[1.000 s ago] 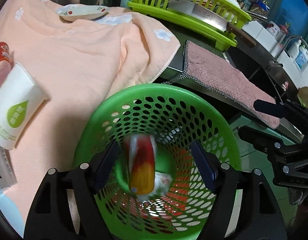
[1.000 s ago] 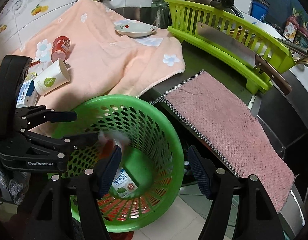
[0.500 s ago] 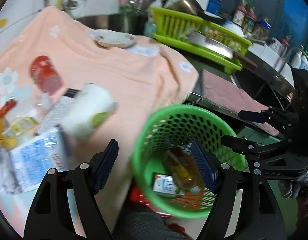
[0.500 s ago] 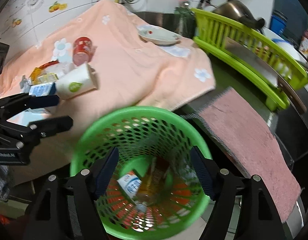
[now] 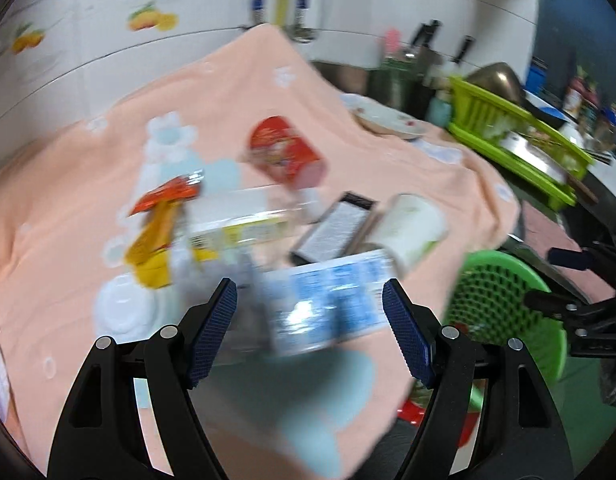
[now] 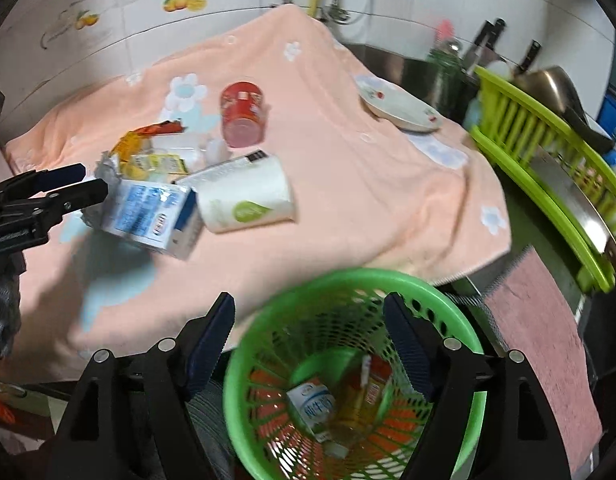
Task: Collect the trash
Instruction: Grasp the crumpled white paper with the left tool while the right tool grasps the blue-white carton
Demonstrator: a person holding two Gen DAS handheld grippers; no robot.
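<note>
Landmark: green basket [image 6: 348,380], below the table's edge; places are told from it.
Left claw [image 5: 310,334]: jaws wide apart, nothing gripped; aimed at the blue-and-white carton [image 6: 147,220], up-left of the basket on the peach towel [image 6: 348,184].
Advice: straddle the carton's narrow sides squarely; the paper cup [image 6: 243,200] touches it, so avoid nudging that.
Other trash: red can [image 6: 242,114], wrappers [image 6: 147,148] farther behind.
Right claw [image 6: 308,344]: over the basket, jaws opening, nothing between them.
</note>
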